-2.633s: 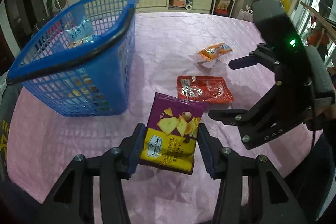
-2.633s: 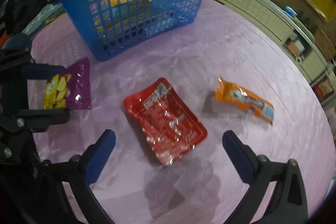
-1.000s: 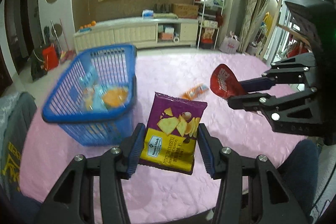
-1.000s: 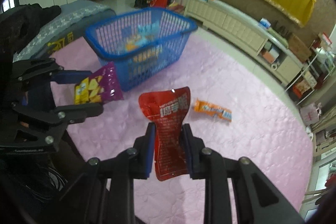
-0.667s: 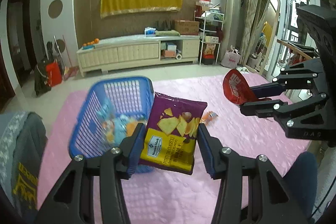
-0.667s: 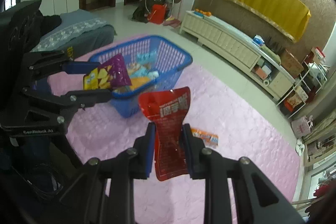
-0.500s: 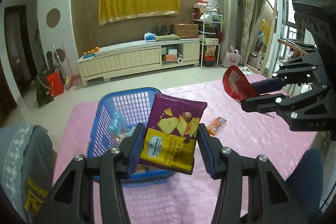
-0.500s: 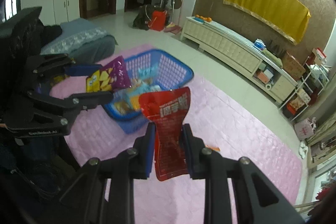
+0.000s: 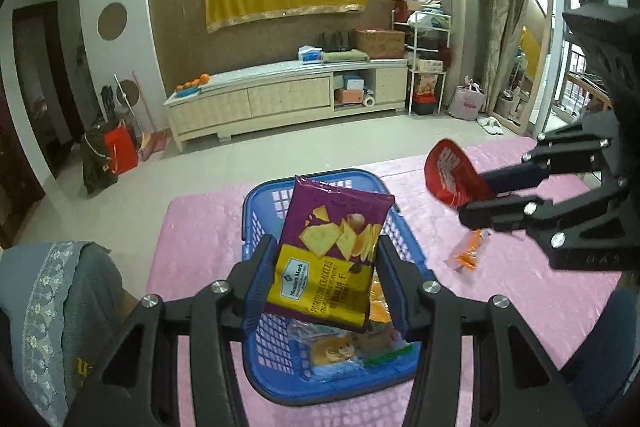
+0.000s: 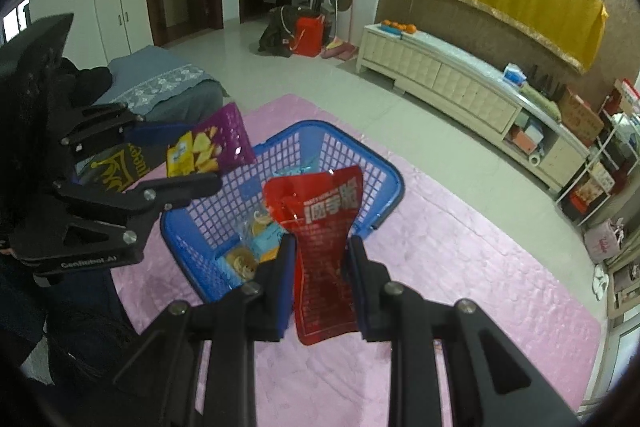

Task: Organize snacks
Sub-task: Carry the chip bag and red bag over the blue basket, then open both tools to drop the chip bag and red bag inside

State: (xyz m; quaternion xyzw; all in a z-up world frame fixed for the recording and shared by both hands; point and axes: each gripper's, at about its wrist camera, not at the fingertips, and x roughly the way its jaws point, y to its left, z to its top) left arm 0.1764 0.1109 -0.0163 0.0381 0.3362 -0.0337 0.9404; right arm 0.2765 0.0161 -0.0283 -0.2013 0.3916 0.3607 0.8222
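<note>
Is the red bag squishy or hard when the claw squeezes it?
Probably squishy: the red bag pinches narrow where the right gripper squeezes it. It is likely light, since its top stands up unsupported, and its shiny skin may be slippery.

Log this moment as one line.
left gripper: holds purple chip bag | right gripper: holds red pouch | both above blue basket

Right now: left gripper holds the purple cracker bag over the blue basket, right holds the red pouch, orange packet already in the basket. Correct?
Not quite. The orange packet lies on the pink tablecloth, outside the blue basket, as the left wrist view shows. Otherwise correct: left gripper holds the purple cracker bag, right gripper the red pouch.
</note>
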